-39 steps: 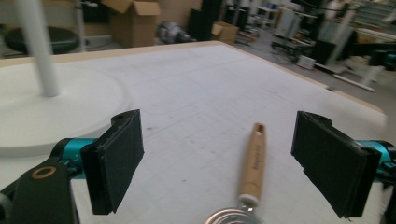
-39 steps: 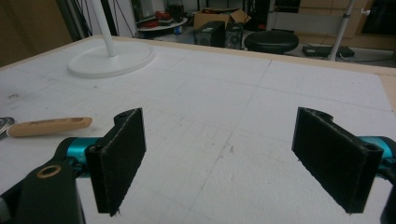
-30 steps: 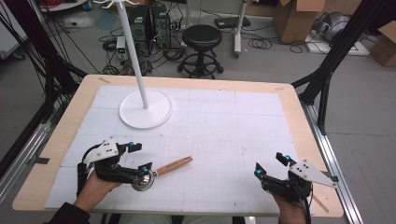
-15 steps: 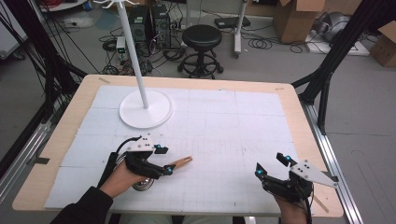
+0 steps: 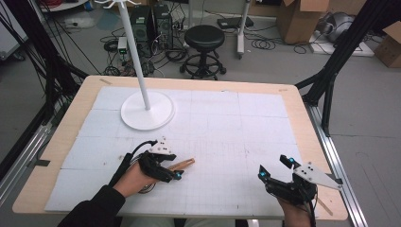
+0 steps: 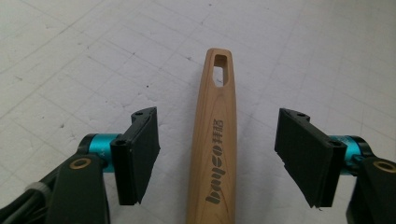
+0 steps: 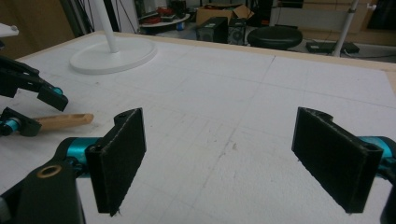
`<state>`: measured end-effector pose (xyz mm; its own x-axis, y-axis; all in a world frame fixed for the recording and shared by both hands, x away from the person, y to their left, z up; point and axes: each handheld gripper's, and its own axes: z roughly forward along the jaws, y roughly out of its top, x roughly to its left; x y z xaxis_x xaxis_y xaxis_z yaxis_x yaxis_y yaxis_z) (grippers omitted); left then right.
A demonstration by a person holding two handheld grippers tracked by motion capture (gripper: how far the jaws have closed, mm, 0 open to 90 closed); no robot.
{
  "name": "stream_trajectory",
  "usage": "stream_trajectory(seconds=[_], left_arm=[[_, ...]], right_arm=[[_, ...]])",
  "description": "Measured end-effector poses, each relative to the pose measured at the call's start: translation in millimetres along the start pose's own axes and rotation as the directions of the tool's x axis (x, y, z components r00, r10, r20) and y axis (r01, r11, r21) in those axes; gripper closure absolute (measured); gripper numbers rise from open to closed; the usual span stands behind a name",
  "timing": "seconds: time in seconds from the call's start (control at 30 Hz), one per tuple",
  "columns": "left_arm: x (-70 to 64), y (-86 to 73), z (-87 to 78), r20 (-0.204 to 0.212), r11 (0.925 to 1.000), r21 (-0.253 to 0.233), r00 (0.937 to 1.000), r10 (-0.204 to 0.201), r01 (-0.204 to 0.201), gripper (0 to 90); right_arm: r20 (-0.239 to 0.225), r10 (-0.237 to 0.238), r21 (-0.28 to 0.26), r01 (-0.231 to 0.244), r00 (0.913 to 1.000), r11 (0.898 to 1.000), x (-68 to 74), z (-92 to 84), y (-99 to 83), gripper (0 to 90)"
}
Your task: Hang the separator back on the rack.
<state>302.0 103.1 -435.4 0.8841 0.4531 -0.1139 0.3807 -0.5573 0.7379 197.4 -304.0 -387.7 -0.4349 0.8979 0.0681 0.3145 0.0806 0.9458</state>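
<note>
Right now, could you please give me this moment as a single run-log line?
left hand-held gripper: jaws closing astride wooden handle, not gripping | right hand-held gripper: open, empty | handle: flat on table

Wood-rimmed table (image 5: 307, 125) topped with white gridded sheets. Wooden handle (image 6: 215, 140) flat on sheet, between left tongs' jaws, touching neither; metal end hidden under hand. White round stand base (image 5: 146, 109) well beyond left tongs. Bare sheet before right tongs.
</note>
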Motion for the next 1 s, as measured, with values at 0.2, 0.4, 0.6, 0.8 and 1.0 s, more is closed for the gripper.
stream_trajectory(seconds=[0.2, 0.4, 0.6, 0.8, 1.0], left_arm=[[-0.1, 1.7, 4.6, -0.026, 0.9985, 0.055, 0.9996, 0.007, -0.006, 44.9], [-1.3, 3.7, 5.7, -0.042, 0.9970, 0.071, 0.9986, 0.033, -0.030, 51.2], [-2.3, 4.9, 5.3, -0.062, 0.9938, 0.089, 0.9955, 0.072, -0.066, 58.9], [-2.3, 4.9, 4.9, -0.049, 0.9932, 0.089, 0.9956, 0.080, -0.076, 66.8], [-2.8, 5.3, 3.3, -0.050, 0.9941, 0.090, 0.9966, 0.065, -0.060, 67.2]], right_arm=[[-0.004, -0.001, 0.000, 0.001, 1.0000, 1.000, 0.2, 0.2, 0.0, 16.3], [-0.003, 0.002, 0.003, -0.002, 1.0000, 1.000, 0.0, 0.3, -0.1, 16.4], [-0.004, 0.000, 0.001, 0.000, 1.0000, 1.000, -0.1, 0.6, -0.2, 16.4], [-0.004, 0.002, 0.002, -0.002, 1.0000, 1.000, 0.2, 1.0, -0.3, 16.4], [-0.006, 0.004, 0.000, -0.004, 1.0000, 1.000, -0.4, 0.5, -0.3, 16.5]])
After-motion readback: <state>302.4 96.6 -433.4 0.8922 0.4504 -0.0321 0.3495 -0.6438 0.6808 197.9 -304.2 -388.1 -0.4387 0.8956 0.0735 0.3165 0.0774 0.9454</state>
